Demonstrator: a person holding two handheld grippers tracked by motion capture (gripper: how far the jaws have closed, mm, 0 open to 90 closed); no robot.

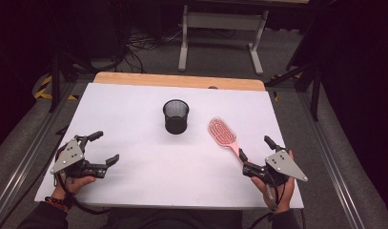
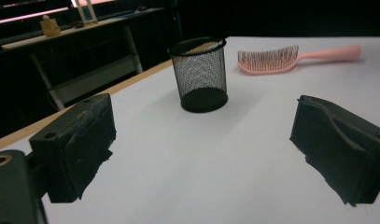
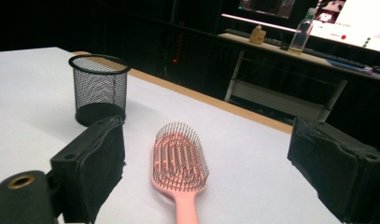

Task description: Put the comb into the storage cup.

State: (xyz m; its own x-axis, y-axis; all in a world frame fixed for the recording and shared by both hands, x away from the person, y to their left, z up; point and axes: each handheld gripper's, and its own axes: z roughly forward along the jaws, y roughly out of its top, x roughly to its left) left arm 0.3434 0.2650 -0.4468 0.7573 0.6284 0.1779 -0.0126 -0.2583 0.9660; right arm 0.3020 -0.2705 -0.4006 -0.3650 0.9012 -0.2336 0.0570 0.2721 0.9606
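Observation:
A black mesh cup (image 1: 176,116) stands upright at the middle of the white table (image 1: 134,109). A pink hairbrush (image 1: 222,133) lies bristles up to its right, handle toward the near right. My left gripper (image 1: 107,146) rests at the near left, open and empty, pointing toward the mesh cup (image 2: 200,74) with the hairbrush (image 2: 290,58) beyond it. My right gripper (image 1: 254,149) sits at the near right, open, its jaws either side of the handle end without touching it. In the right gripper view the hairbrush (image 3: 179,161) lies between the jaws, the mesh cup (image 3: 99,88) to the left.
A wooden strip (image 1: 177,80) runs along the table's far edge. Beyond it stands a white desk frame (image 1: 220,33) on the floor. Metal rails (image 1: 25,157) flank the table. A bottle (image 3: 301,36) sits on a far desk.

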